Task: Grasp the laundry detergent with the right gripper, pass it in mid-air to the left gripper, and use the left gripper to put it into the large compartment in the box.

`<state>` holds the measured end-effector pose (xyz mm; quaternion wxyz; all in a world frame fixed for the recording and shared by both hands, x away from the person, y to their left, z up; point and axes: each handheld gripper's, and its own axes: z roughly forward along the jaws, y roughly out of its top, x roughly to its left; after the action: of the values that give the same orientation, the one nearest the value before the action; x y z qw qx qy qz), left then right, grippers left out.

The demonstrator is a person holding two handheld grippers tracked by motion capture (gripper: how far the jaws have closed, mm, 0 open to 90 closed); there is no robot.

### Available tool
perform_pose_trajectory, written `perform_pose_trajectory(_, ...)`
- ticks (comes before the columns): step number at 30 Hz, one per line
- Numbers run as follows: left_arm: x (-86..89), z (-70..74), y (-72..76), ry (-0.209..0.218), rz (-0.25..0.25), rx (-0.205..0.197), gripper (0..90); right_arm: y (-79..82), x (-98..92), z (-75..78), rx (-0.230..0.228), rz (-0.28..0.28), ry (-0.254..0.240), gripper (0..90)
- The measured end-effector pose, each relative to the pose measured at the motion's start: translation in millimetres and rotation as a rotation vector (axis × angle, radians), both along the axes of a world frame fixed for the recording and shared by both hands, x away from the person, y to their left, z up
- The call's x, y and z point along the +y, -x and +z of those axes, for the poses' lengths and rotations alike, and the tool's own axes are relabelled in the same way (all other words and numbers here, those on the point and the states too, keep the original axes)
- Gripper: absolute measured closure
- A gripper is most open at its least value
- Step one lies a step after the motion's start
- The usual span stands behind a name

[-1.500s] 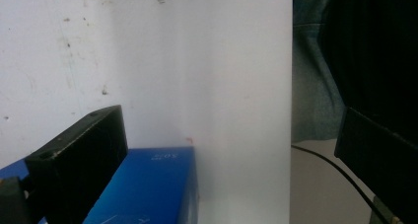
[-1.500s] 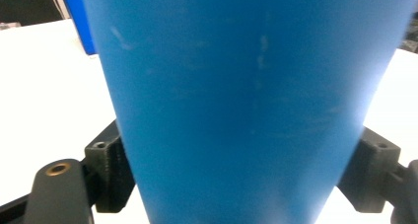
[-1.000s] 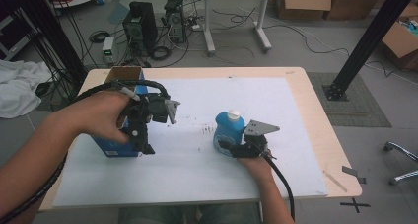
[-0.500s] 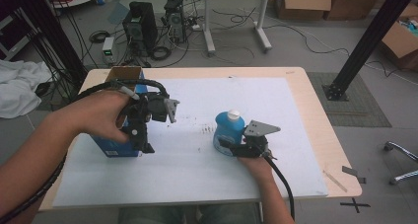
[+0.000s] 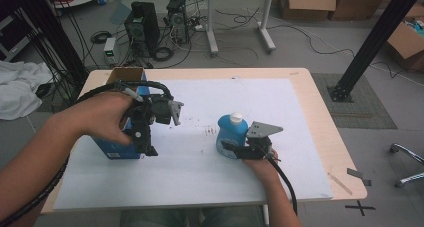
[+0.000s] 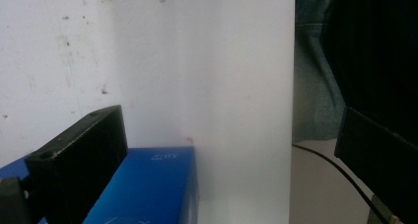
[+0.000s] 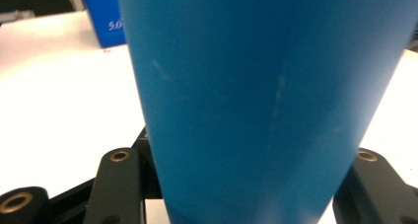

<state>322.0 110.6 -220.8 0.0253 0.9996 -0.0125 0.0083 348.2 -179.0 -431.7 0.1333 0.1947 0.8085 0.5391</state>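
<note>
At the left of the high view, the blue box [image 5: 117, 147] is seen standing on the white sheet [image 5: 200, 182] that covers the wooden table [image 5: 320, 132], near the table's left edge, with a brown cardboard flap at its far end. The left gripper [image 5: 145, 147] is held over the box's near right corner, pointing downward; in the left gripper view its jaws are spread wide, one black jaw lying against the box's side and the other well off over the sheet's edge, so nothing is clasped by it. Toward the middle, small dark specks are scattered on the sheet between the two things. Further right, the blue bottle [image 5: 231, 136] with its white cap [image 5: 236, 118] is found upright on the sheet, well apart from the box. The right gripper [image 5: 235, 148] is brought in low from the person's side, and its jaws have just been closing: in the right gripper view the bottle's smooth body [image 7: 256, 100] sits between the two black jaws, which are pressed on its lower flanks. The bottle is judged to be a light to middling plastic container, fairly stiff but liable to give under a hard squeeze, and its glossy, rounded wall is likely slippery. A hold low on the body, as taken now, is judged sound for sliding or a short lift; the narrower neck below the cap would offer less purchase, and tipping should be guarded against if liquid is inside.
</note>
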Motion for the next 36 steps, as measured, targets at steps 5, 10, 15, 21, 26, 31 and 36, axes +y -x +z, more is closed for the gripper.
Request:
perform_pose_trajectory(5, -1.1, 0.7, -0.2, -0.001, 0.002, 0.0, 0.1, 6.5, 2.2, 11.7, -0.009, 0.06, 0.008, 43.7)
perform_pose_trajectory(10, -5.7, 1.8, -0.5, -0.007, -0.006, -0.001, 0.1, 14.8, 8.2, 28.8, -0.019, 0.144, 0.031, 43.7)
perform_pose_trajectory(15, -12.1, 2.4, -1.0, -0.011, -0.014, -0.002, 0.1, 22.3, 17.6, 41.3, -0.028, 0.22, 0.034, 43.7)
perform_pose_trajectory(21, -19.9, 0.6, -0.9, -0.016, -0.023, 0.003, 0.1, 31.7, 33.1, 50.0, -0.035, 0.305, 0.018, 43.8)
perform_pose_trajectory(26, -23.4, -2.4, -0.4, -0.011, -0.028, 0.01, 0.1, 36.7, 48.9, 51.6, -0.014, 0.362, 0.026, 43.9)
perform_pose_trajectory(31, -27.9, -11.1, -0.4, -0.005, -0.029, 0.025, 0.1, 38.7, 66.4, 46.5, 0.004, 0.404, 0.032, 43.9)
perform_pose_trajectory(36, -30.4, -17.7, 0.3, -0.007, -0.028, 0.034, 0.1, 38.2, 81.7, 42.2, 0.001, 0.423, 0.017, 43.9)
